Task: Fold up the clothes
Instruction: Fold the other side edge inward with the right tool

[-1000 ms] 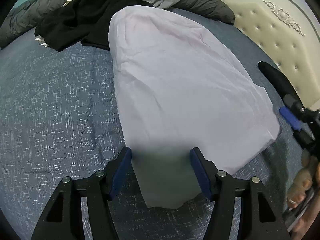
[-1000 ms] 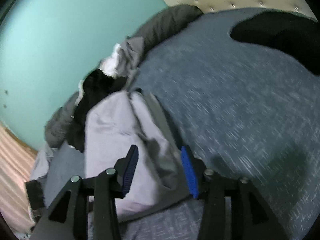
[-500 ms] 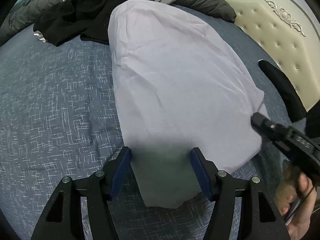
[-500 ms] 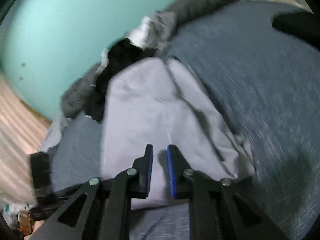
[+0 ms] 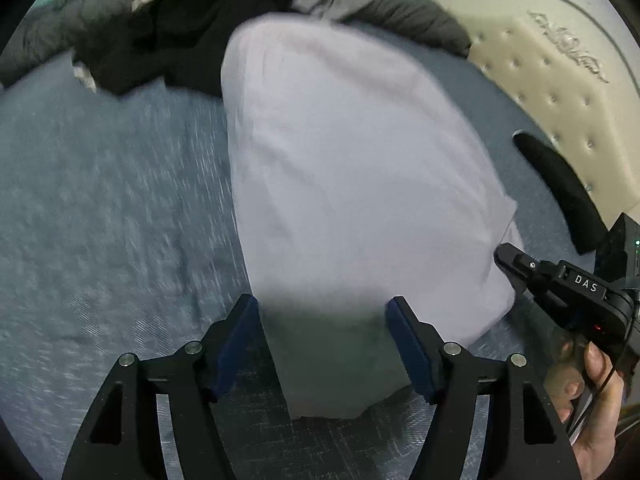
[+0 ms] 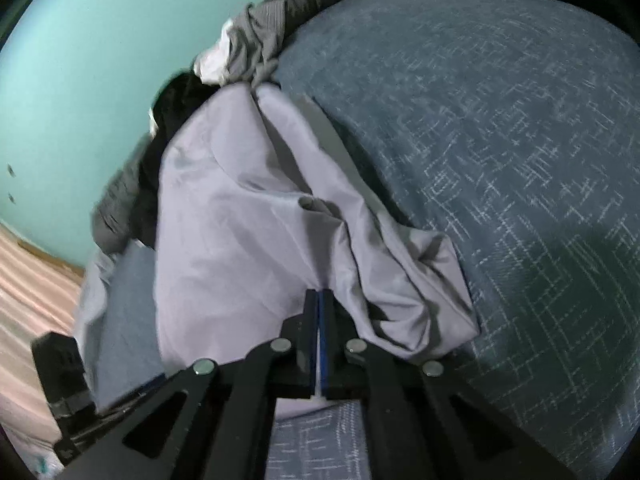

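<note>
A pale lilac garment (image 5: pixel 352 168) lies spread flat on the blue patterned bed cover (image 5: pixel 100 200). My left gripper (image 5: pixel 320 308) hovers over its near end. The jaws are opening, with the cloth lying under the gap and the blue pads (image 5: pixel 240 344) clear of it. My right gripper (image 6: pixel 319 294) is shut on a pinch of the garment (image 6: pixel 224 240) at its right edge, where the fabric bunches into folds. In the left wrist view the right gripper (image 5: pixel 506 254) reaches in from the right, held by a hand (image 5: pixel 596 420).
A heap of black clothes (image 5: pixel 180 28) and a grey quilt (image 5: pixel 400 12) lie at the far end of the bed. A black item (image 5: pixel 560 184) rests by the cream tufted headboard (image 5: pixel 560 92). A teal wall (image 6: pixel 80 60) stands behind.
The right gripper came down onto the garment's right edge and closed from open to shut, gathering cloth. The left gripper stayed in place, its jaws slightly wider.
</note>
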